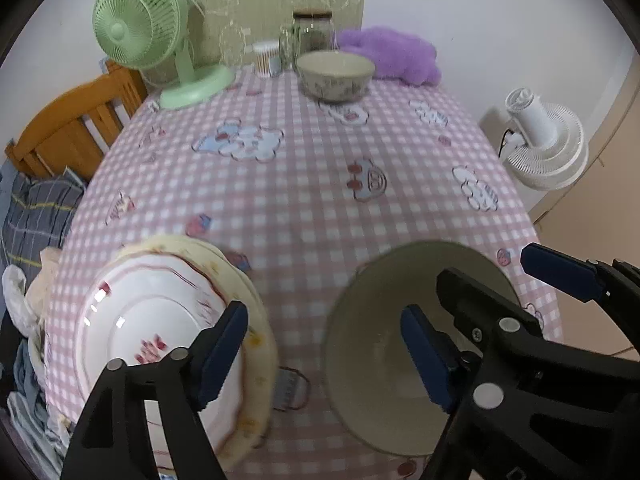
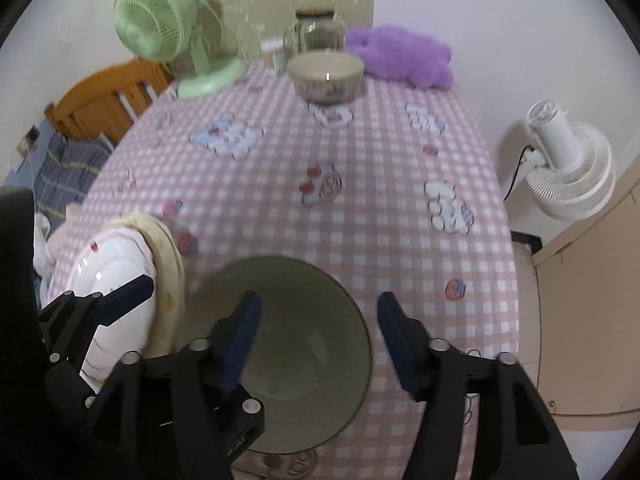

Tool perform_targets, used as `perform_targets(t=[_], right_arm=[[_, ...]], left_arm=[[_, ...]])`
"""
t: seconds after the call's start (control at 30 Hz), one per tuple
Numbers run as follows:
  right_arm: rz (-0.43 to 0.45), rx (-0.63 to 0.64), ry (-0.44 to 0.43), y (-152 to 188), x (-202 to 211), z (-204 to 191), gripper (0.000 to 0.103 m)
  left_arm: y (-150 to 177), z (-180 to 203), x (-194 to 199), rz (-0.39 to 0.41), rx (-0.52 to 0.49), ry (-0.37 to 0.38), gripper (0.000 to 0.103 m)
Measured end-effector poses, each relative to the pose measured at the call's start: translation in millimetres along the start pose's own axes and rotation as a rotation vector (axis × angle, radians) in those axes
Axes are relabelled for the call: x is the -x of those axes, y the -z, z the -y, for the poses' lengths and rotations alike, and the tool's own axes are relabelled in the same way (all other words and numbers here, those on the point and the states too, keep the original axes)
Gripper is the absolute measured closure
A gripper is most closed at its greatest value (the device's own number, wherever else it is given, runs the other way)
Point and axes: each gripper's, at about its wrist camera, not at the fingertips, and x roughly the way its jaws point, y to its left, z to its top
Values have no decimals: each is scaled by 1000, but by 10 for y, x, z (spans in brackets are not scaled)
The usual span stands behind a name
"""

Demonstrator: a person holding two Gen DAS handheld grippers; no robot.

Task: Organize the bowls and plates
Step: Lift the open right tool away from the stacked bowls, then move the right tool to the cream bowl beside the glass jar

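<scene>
Both grippers are open, holding nothing: the left gripper over the plates, the right gripper straddling the near bowl's rim. The far bowl, well ahead, looks still unstacked.

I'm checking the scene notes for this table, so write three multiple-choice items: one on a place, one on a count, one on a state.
1. Where does the far bowl stand?
A. In front of the glass jar
B. On the wooden chair
C. Under the plates

2. How many bowls show on the tablecloth?
A. One
B. Two
C. Four

3. How does the right claw stand?
A. Shut on the near bowl
B. Shut on a plate
C. Open, straddling the bowl's right rim

Key: 1 A, the bowl sits just before the jar at the table's far end. 2 B, one far bowl and one near bowl. 3 C, a gap shows between both fingers and the rim.
</scene>
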Motion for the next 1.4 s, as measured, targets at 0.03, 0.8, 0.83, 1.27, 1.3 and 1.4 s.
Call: perform_targets(t=[0.03, 0.8, 0.83, 1.27, 1.3, 1.4], right_arm=[[14, -8, 1, -15, 44, -51, 36], [190, -200, 104, -848, 398, -812, 35], [196, -212, 115, -908, 398, -792, 35], [224, -159, 34, -1602, 128, -293, 35], [224, -152, 25, -1651, 92, -253, 35], [210, -131, -14, -1803, -66, -107, 35]], left_arm=[[-23, -62, 49, 8, -4, 0, 20], [-886, -911, 419, 173, -41, 24, 17], [-956, -896, 412, 179, -40, 16, 18], [-1627, -575, 113, 199, 36, -95, 18], [-1658, -558, 89, 200, 40, -106, 18], [-1794, -477, -31, 197, 50, -150, 18]])
